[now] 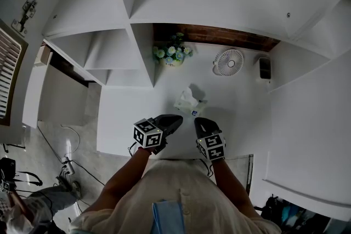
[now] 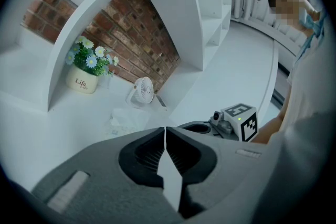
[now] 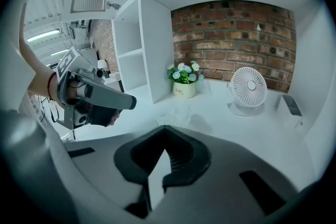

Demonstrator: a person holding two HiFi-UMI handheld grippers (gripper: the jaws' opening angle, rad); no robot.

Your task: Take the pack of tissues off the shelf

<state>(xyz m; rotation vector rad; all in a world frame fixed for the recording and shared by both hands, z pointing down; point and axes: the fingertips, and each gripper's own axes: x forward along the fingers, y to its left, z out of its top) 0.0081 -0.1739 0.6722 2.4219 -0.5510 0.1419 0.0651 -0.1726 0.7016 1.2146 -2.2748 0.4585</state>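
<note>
The tissue pack (image 1: 189,101) is a pale soft pack with a tissue sticking up. It lies on the white shelf board (image 1: 131,112) just beyond both grippers. My left gripper (image 1: 174,119) hovers near its front left with the jaws shut and nothing held. My right gripper (image 1: 202,122) hovers near its front right, also shut and empty. In the left gripper view the tissue pack (image 2: 128,118) shows just past the left gripper (image 2: 165,128), with the right gripper (image 2: 231,123) beside it. In the right gripper view the tissue pack (image 3: 176,113) lies ahead of the right gripper (image 3: 165,129), and the left gripper (image 3: 100,99) is at the left.
A flower pot (image 1: 173,55) stands at the back by the vertical divider (image 1: 143,57). A small white fan (image 1: 228,62) and a dark device (image 1: 265,67) stand against the brick back wall. Cables lie on the floor at the lower left (image 1: 68,164).
</note>
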